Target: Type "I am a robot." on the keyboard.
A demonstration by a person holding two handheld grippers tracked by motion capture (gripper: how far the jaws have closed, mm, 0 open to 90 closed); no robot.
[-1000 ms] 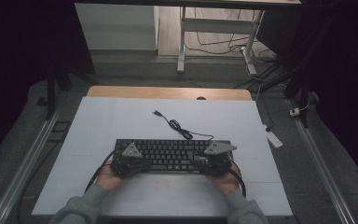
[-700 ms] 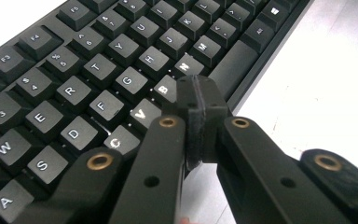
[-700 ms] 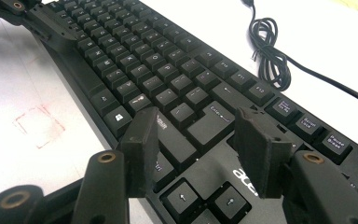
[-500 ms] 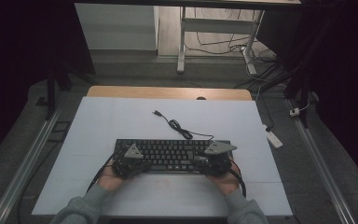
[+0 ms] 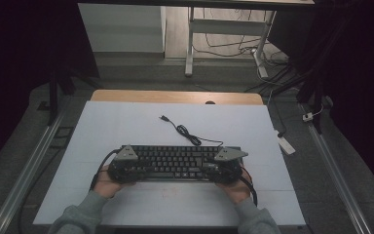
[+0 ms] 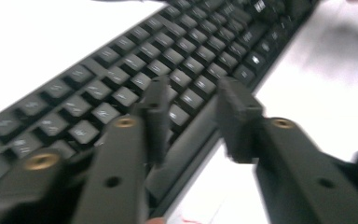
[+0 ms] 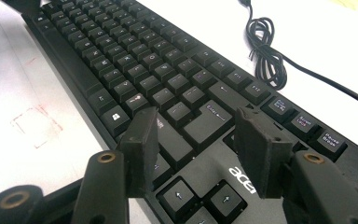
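A black keyboard [image 5: 173,163] lies across the near middle of the white table [image 5: 126,122], and its black cable [image 5: 185,131] coils away behind it. My left gripper [image 5: 121,168] hovers over the keyboard's left end. In the left gripper view its jaws [image 6: 193,100] have just been opening and stand apart over the keyboard's [image 6: 121,70] front edge, pressing on nothing. My right gripper [image 5: 224,168] is at the right end. Its jaws [image 7: 196,126] are open above the Enter and arrow keys of the keyboard [image 7: 135,60], with the cable [image 7: 265,51] beyond.
Bare white tabletop stretches behind and to both sides of the keyboard. A faint red square mark [image 7: 35,123] is drawn on the table in front of it. Metal rails [image 5: 29,161] run along both table sides. A white power strip [image 5: 285,144] lies on the floor at the right.
My left gripper has shifted a little to the left along the keyboard. The right gripper and the keyboard have stayed where they were.
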